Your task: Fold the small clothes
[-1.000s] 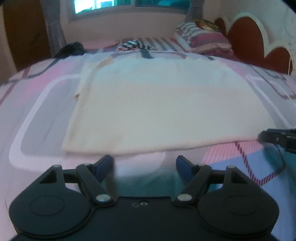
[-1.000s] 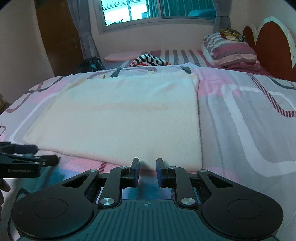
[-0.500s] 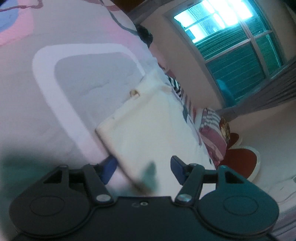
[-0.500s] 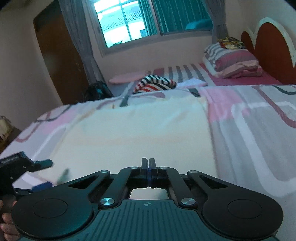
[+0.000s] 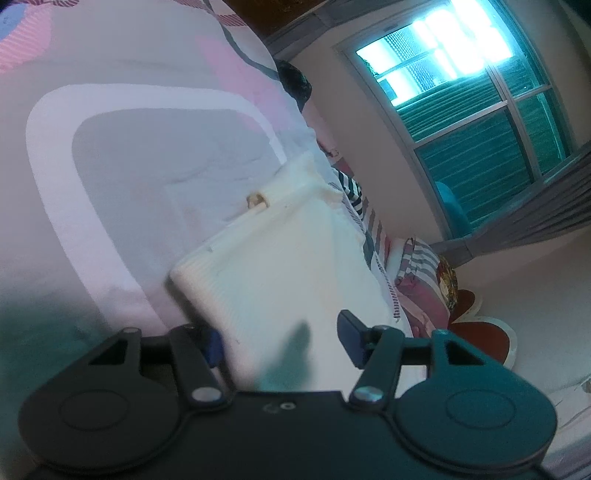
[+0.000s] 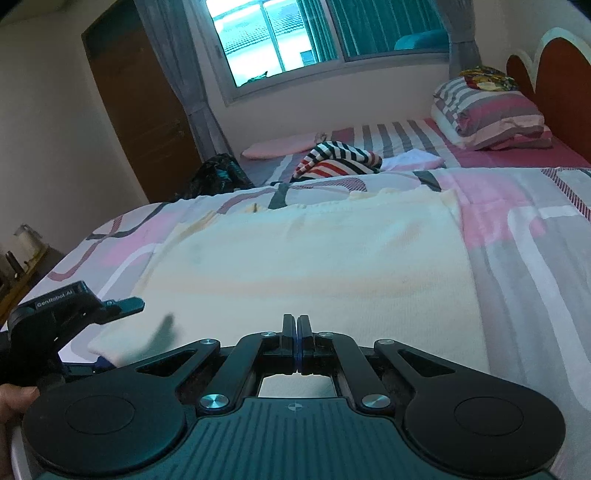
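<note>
A cream knit garment (image 6: 317, 266) lies flat on the patterned bedspread (image 6: 535, 258). My right gripper (image 6: 296, 343) is shut at the garment's near hem; the cloth between the pads is hidden, so I cannot tell if it is gripped. My left gripper (image 5: 280, 339) is rolled on its side with jaws open, straddling the near left corner of the garment (image 5: 280, 266); the cloth edge lies between the fingers. The left gripper also shows in the right wrist view (image 6: 74, 321), at the garment's left corner.
A striped garment (image 6: 338, 162) and a pink pillow (image 6: 280, 146) lie at the far side of the bed. Stacked pillows (image 6: 487, 114) sit by the red headboard (image 6: 554, 70). A window (image 6: 317, 33) and a wooden door (image 6: 140, 96) are behind.
My right gripper closed at the near hem and tilted up. My left gripper rolled sideways and moved onto the garment's left corner, jaws staying open.
</note>
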Demonstrator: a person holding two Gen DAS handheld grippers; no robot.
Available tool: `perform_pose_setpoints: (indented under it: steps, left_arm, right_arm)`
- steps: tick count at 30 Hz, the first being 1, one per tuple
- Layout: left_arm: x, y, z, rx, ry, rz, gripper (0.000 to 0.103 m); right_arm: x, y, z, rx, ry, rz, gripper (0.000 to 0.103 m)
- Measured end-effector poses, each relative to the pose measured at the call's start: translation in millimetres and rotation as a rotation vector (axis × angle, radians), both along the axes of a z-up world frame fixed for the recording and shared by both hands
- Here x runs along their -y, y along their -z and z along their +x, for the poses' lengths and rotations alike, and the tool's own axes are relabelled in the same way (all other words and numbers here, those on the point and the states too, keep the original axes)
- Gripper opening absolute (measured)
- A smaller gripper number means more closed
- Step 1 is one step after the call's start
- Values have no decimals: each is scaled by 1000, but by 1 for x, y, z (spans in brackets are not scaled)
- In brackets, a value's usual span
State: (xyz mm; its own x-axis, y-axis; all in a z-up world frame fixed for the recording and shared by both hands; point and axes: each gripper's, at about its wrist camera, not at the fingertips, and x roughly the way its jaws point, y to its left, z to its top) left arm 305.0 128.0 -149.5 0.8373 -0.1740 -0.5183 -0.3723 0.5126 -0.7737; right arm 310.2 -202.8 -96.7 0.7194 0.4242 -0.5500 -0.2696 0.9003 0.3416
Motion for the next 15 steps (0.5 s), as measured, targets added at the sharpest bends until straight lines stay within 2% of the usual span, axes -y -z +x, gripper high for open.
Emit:
perform_pose_setpoints:
  steps: [7, 9, 10, 14, 15]
  left_arm:
    - [1, 1, 2, 7, 4, 6, 57]
    - [1, 1, 3, 6, -1, 7, 53]
    - [1, 1, 1, 3, -8, 8, 50]
    - [-1, 10, -2, -18, -79, -11, 19]
    - [-2, 13, -2, -18, -91, -23, 16]
  right_arm:
    - [0, 2, 9, -13, 9, 17, 0]
    - [-2, 1, 13, -11, 8, 19, 0]
    - [-3, 1, 14, -10, 8, 24, 0]
    - [-8, 1, 30, -27, 12, 63, 0]
    - [-11, 2, 34, -32, 15, 72, 0]
